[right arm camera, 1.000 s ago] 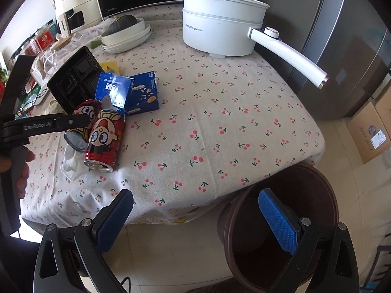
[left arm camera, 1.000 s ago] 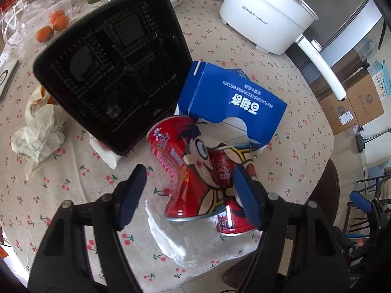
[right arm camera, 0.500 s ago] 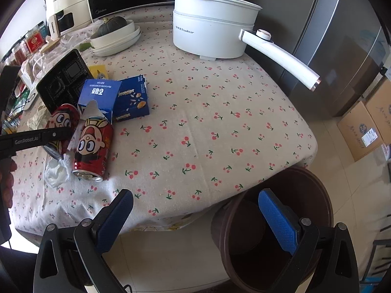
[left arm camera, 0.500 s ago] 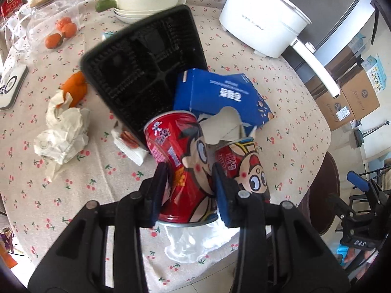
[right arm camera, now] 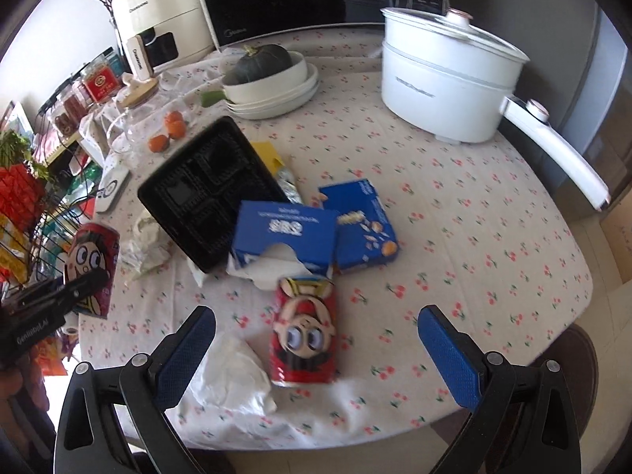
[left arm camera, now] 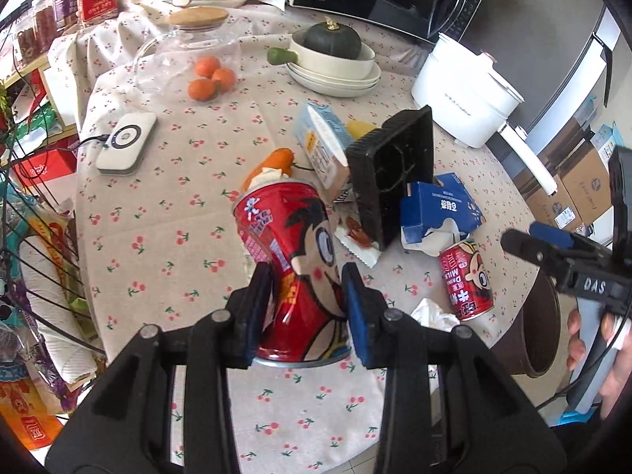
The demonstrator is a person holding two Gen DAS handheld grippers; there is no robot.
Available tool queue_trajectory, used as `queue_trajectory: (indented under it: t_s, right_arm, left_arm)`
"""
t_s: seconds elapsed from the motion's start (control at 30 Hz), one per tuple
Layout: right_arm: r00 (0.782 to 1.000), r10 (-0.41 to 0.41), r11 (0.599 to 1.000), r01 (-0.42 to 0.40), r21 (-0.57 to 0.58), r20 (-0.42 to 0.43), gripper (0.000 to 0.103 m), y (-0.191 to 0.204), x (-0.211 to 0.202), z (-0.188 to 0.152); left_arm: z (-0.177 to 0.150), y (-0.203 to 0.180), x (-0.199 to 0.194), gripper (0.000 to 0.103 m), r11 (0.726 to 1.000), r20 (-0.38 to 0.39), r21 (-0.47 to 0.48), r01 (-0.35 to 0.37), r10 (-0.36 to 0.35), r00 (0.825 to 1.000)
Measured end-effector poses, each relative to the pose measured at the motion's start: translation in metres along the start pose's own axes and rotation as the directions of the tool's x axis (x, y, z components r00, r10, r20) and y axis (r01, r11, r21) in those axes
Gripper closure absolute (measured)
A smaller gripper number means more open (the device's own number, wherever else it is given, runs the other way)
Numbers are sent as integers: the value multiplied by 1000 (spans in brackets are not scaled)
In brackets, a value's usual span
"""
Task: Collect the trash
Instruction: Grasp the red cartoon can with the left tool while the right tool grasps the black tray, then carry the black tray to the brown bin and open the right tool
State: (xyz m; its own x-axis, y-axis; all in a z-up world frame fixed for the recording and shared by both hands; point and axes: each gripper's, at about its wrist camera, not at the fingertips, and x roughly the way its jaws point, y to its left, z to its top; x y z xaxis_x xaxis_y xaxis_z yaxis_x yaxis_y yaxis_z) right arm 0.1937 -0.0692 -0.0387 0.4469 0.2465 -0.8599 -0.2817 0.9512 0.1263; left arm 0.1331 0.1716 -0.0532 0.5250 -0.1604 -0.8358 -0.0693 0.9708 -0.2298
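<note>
Hidden stuff: the held red milk can [left arm camera: 294,272] covers the cloth right behind it in the left wrist view, and its bottom rim sits partly behind the blue pads [left arm camera: 357,318]. The brown trash bin [left arm camera: 543,331] is cut off at the right, off the table edge, half behind the other gripper.
Hard to read: the right wrist view is a bit smeared, so the print on the blue biscuit box [right arm camera: 286,239] is mush.
Left gripper [left arm camera: 306,312]: clamped on the red milk can, one pad on each side of the lower half, the can lifted off the tablecloth [left arm camera: 166,245] and leaning left.
Right gripper [right arm camera: 316,349]: jaws spread wide, nothing in them, hanging over the near table edge.
Second red milk can [right arm camera: 304,331]: lying on its side between those open fingers, not touched, top end toward the blue biscuit box.
White tissue [right arm camera: 231,375]: crumpled just left of that can.
Black food tray [right arm camera: 207,191]: tilted up on the junk pile, far left of the box.
Right hand [left arm camera: 592,339]: wrapped round the gripper handle at the far right edge, mostly cut off.
</note>
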Motion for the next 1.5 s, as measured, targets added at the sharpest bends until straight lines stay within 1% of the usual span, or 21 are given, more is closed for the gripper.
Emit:
queue_trajectory:
  t_s: [0.03,0.07,0.1,0.13,0.17,0.2,0.23,0.3,0.4,0.47,0.53,0.6,0.7,0.8,0.9,1.0,1.07,1.17,1.27,1.4,1.5]
  right_arm:
    - [1000,23,1000,-23,3,6,1,8,6,8]
    - [998,55,998,-55,11,13,6,14,12,15]
    - [996,88,996,-88,23,15,15,20,19,22]
    - [993,117,992,-118,42,17,19,25,27,29]
    - [990,142,988,-143,61,18,28,30,35,36]
    - [987,161,984,-162,74,18,34,33,43,40]
    - [985,171,982,-172,83,18,37,36,51,44]
    - [983,180,979,-181,95,20,45,40,64,48]
    - [981,194,975,-195,106,21,53,44,81,51]
    - [980,197,974,-199,110,24,56,45,91,53]
    - [981,195,974,-196,116,25,64,44,98,53]
    - [976,213,967,-216,131,41,79,42,102,54]
    - [974,206,966,-217,143,89,82,40,96,54]
    - [968,211,966,-229,124,137,83,41,82,58]
    - [948,254,955,-277,103,194,83,41,59,65]
    - [937,264,954,-289,80,230,83,40,31,73]
    - [934,258,957,-282,66,248,83,36,13,76]
    - [937,231,967,-250,41,262,83,27,-12,73]
    - [945,187,979,-203,32,269,83,9,-33,62]
    - [958,114,989,-134,56,264,83,-25,-56,38]
    - [971,49,993,-71,90,234,83,-56,-68,14]
  left_arm:
    - [-1,4,-1,64,1000,0,-8,5,-5,1000]
    - [-1,9,-2,64,1000,1,-16,12,-12,1000]
    - [-2,13,-3,64,1000,2,-24,19,-19,1000]
    - [-1,16,-4,64,999,3,-31,24,-24,1000]
    - [-1,19,-6,64,999,5,-36,29,-29,1000]
    - [-1,21,-6,64,999,7,-40,33,-33,999]
    - [0,23,-7,64,998,8,-44,38,-38,999]
    - [0,26,-8,64,997,8,-52,50,-49,999]
    - [0,27,-6,64,996,4,-57,63,-63,998]
    - [1,27,-5,64,996,0,-55,68,-68,998]
    - [0,26,-4,64,996,-2,-57,72,-72,997]
    - [1,28,-4,64,995,-3,-61,73,-73,997]
    - [0,29,-3,64,995,-1,-69,71,-71,997]
    - [1,29,-5,64,995,4,-72,69,-69,998]
    - [1,26,-5,64,995,8,-71,71,-71,997]
    - [1,21,-6,64,995,12,-63,73,-72,997]
    - [1,17,-7,64,996,17,-56,75,-74,997]
    - [1,6,-8,64,995,23,-44,84,-83,996]
    - [0,-10,-8,64,996,27,-19,93,-92,995]
    - [-2,-36,-8,64,993,25,23,115,-116,993]
    - [-5,-57,-6,64,989,16,50,137,-138,990]
